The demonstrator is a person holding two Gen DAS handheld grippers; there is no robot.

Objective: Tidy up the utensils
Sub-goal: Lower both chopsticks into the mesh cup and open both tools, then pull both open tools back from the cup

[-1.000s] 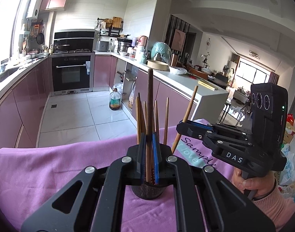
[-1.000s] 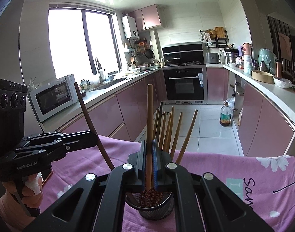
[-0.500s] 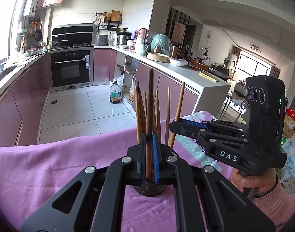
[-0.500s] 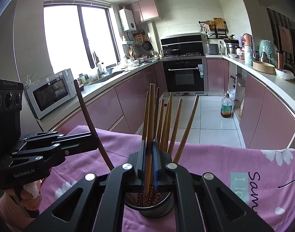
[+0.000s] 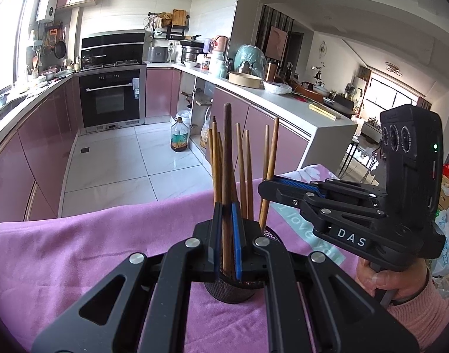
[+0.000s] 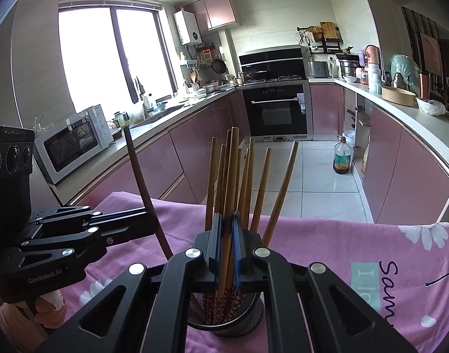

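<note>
So the mesh holder (image 6: 225, 314) sits low-centre on the purple cloth (image 6: 342, 244), and both held chopsticks have dropped into it over the last second. Right gripper (image 6: 226, 245) pinches a light chopstick (image 6: 228, 206), left gripper (image 5: 227, 235) a dark one (image 5: 226, 161). Letting go looks next.

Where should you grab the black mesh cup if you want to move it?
Probably by its rim. The black mesh cup stands upright on the purple cloth, and chopsticks fan out of its top, so straight down is crowded. Come in low from the side and pinch the rim edge, one of the jaws inside, one outside.
</note>
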